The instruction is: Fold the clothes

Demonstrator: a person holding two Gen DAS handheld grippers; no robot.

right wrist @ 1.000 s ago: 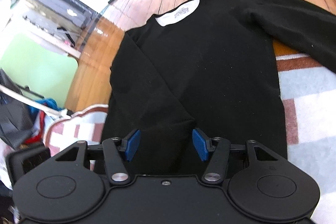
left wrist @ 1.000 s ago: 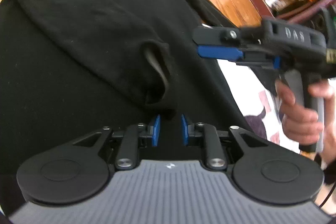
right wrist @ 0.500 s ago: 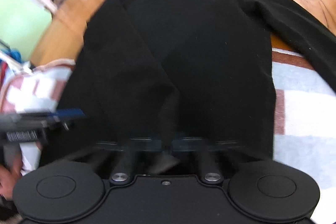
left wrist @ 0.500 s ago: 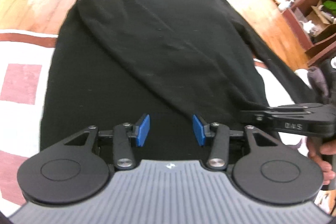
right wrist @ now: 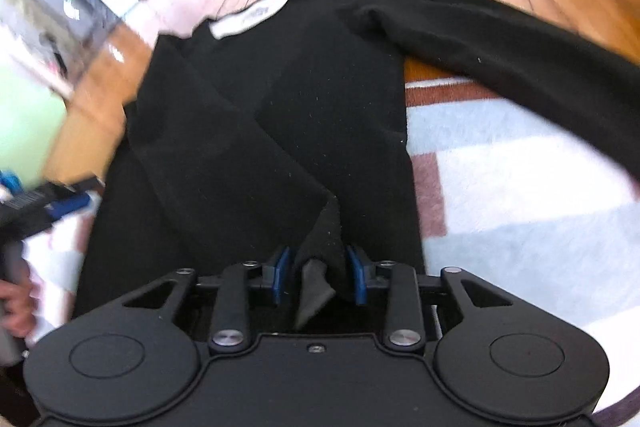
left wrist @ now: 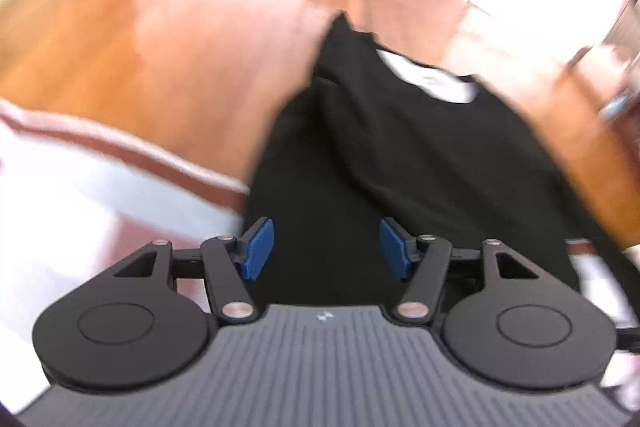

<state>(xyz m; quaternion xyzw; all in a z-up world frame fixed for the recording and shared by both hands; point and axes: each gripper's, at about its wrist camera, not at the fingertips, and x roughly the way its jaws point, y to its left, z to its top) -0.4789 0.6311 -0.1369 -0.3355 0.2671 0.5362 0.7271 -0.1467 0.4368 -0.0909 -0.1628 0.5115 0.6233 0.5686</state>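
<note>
Left gripper (left wrist: 326,249): matte black linkage, two blue ribbed pads (left wrist: 258,249) on short black fingers, silver pivot screws at each link joint. Grey ribbed housing (left wrist: 320,367) below, small pale logo at its top edge, flanked by two round black discs with an embossed ring. Triangular cut-outs in the outer link arms.

Right gripper (right wrist: 320,275): same black linkage and discs, narrow blue pads (right wrist: 282,273), silver pivot screws, smooth black housing (right wrist: 316,387) with one small centre screw. Seen from the right wrist, at far left, the other unit's black body with a blue pad and grey handle, blurred.
</note>
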